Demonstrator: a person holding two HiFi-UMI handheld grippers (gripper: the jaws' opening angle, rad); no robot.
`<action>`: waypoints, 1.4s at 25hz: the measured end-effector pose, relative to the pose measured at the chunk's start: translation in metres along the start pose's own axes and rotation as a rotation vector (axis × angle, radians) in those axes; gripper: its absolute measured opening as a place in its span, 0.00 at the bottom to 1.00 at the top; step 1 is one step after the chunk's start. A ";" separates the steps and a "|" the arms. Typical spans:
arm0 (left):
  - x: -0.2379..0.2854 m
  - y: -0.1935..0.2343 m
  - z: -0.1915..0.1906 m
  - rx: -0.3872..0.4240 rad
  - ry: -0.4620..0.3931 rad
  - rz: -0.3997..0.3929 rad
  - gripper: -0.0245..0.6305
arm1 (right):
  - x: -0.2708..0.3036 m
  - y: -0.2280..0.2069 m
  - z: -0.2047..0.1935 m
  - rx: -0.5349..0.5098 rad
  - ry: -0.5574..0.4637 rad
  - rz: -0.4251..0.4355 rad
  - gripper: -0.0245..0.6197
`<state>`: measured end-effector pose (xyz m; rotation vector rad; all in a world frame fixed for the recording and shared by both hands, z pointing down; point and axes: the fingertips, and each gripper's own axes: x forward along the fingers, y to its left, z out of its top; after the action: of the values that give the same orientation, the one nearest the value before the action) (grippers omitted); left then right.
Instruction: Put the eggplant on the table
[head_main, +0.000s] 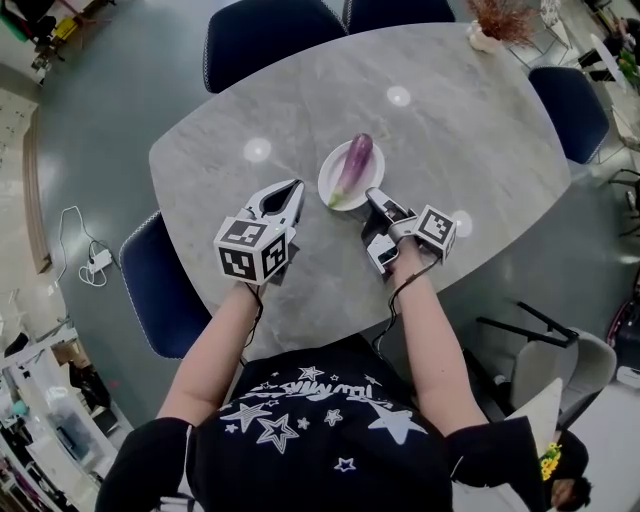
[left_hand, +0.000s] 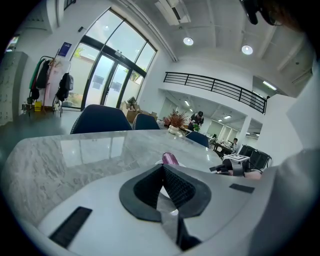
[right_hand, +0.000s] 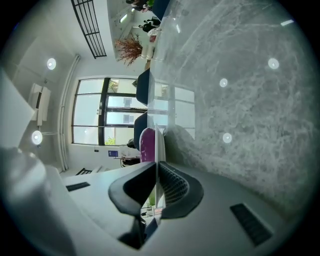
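Note:
A purple eggplant (head_main: 354, 165) lies on a small white plate (head_main: 330, 184) in the middle of the grey marble table (head_main: 470, 130). My right gripper (head_main: 371, 194) is at the plate's near right rim, shut on it. In the right gripper view the thin plate (right_hand: 160, 142) edge runs between the jaws (right_hand: 157, 163), with the eggplant (right_hand: 147, 145) just beyond. My left gripper (head_main: 296, 186) hovers left of the plate, shut and holding nothing. In the left gripper view the eggplant (left_hand: 170, 159) peeks over the closed tips (left_hand: 162, 166).
Dark blue chairs stand round the table at the far side (head_main: 270, 35), the near left (head_main: 160, 285) and the right (head_main: 570, 105). A dried plant in a vase (head_main: 497, 28) sits at the table's far right edge. A cable and plug (head_main: 95, 262) lie on the floor at left.

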<state>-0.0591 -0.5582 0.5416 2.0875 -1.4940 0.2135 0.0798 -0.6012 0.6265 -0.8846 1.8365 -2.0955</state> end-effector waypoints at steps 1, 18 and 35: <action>0.000 0.000 0.000 -0.001 0.000 0.000 0.05 | 0.000 -0.001 0.000 -0.002 0.000 -0.004 0.07; 0.000 -0.018 0.002 0.001 -0.002 -0.002 0.05 | -0.006 -0.017 0.004 -0.047 -0.015 -0.135 0.07; -0.032 -0.020 0.007 0.013 -0.024 0.009 0.05 | -0.026 -0.019 -0.008 -0.248 -0.006 -0.244 0.12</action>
<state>-0.0535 -0.5309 0.5151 2.1011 -1.5201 0.2030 0.0999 -0.5770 0.6363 -1.2296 2.1121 -2.0196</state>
